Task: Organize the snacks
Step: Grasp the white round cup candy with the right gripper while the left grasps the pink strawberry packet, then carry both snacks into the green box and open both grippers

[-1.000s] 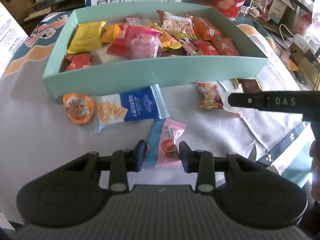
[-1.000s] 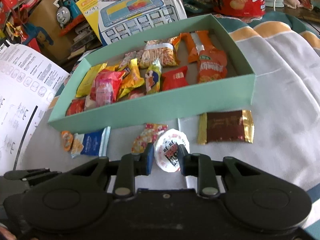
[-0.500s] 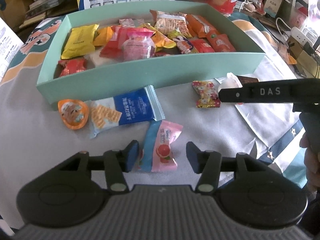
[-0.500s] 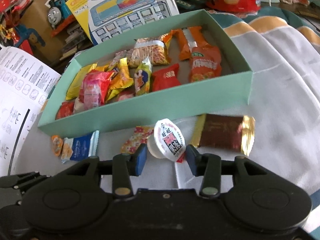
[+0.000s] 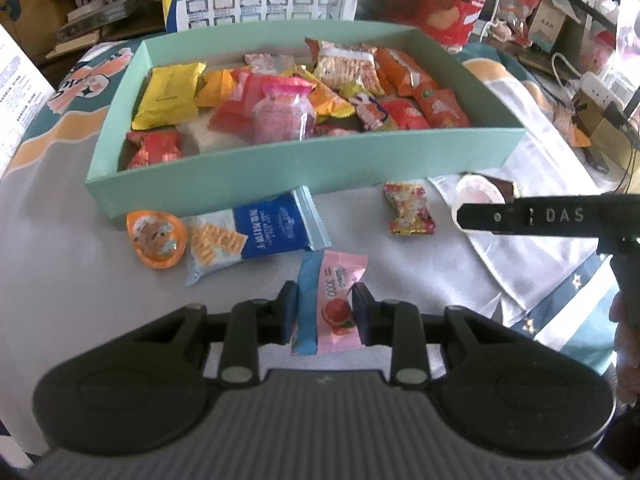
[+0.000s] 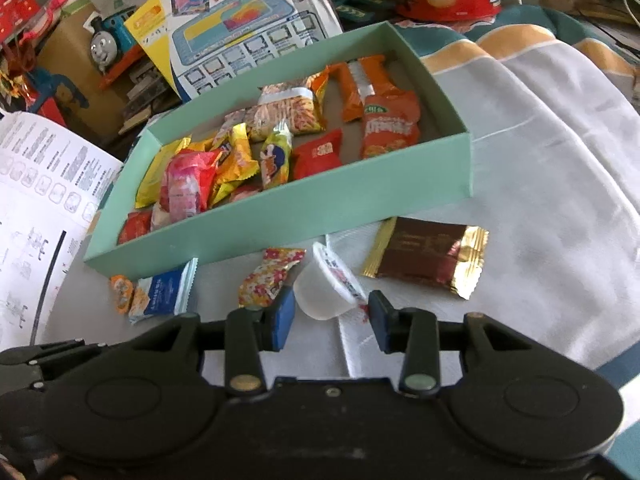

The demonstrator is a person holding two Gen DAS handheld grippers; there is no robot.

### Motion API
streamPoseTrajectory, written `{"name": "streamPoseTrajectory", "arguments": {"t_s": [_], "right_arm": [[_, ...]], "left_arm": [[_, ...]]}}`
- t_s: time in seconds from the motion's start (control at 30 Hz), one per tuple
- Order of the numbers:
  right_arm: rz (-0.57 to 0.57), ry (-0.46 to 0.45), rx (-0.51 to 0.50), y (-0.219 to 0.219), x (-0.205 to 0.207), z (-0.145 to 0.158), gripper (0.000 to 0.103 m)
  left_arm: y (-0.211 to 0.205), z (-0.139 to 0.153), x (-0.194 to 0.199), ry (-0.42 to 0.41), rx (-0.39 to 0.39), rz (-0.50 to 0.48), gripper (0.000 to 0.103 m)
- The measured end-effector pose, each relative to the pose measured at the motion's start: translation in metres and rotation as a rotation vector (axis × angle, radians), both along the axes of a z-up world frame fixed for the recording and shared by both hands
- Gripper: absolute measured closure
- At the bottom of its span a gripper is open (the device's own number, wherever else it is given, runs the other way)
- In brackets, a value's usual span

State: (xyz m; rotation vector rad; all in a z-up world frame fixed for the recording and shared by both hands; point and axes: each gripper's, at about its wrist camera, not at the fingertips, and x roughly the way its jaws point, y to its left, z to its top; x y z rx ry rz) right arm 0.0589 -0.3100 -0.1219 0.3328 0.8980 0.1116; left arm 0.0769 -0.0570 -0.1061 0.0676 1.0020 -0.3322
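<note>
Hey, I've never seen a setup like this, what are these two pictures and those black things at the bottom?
Those are two hand-held grippers, each carrying a wide-angle camera that looks along its two fingers, so each picture is one gripper's own view.

In the left view, the left gripper is closing its jaws on a pink and blue candy packet, pads against its sides. The right gripper's black finger pokes in from the right.

In the right view, the right gripper has a small white jelly cup tipped on its side between jaws that are closing; the right pad does not touch it.

Behind sits a mint-green cardboard box filled with snacks. On the grey cloth lie a blue cracker packet and a brown and gold wrapper.
</note>
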Motion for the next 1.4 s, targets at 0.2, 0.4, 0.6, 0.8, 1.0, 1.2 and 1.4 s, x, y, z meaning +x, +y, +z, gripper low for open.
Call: {"name": "streamPoseTrajectory", "arguments": {"t_s": [0.2, 0.4, 0.6, 0.8, 1.0, 1.2, 1.4], "right_arm": [[0.020, -0.047, 0.011, 0.004, -0.006, 0.024, 0.066], [0.039, -0.069, 0.019, 0.012, -0.004, 0.036, 0.067], [0.027, -0.093, 0.046, 0.009, -0.003, 0.049, 0.067], [0.018, -0.136, 0.038, 0.007, 0.023, 0.069, 0.067], [0.003, -0.138, 0.017, 0.012, 0.069, 0.070, 0.067], [-0.032, -0.109, -0.004, 0.007, 0.109, 0.055, 0.067], [-0.046, -0.091, -0.021, 0.000, 0.134, 0.045, 0.064]], "left_arm": [[0.008, 0.023, -0.006, -0.051, -0.036, 0.015, 0.074], [0.021, 0.038, -0.007, -0.069, -0.070, 0.045, 0.074], [0.029, 0.049, -0.006, -0.098, -0.082, 0.056, 0.074], [0.041, 0.070, 0.028, -0.174, -0.070, 0.102, 0.074], [0.052, 0.072, 0.084, -0.190, -0.022, 0.148, 0.074], [0.051, 0.058, 0.131, -0.166, 0.009, 0.166, 0.074], [0.041, 0.046, 0.154, -0.143, 0.035, 0.199, 0.038]]}}
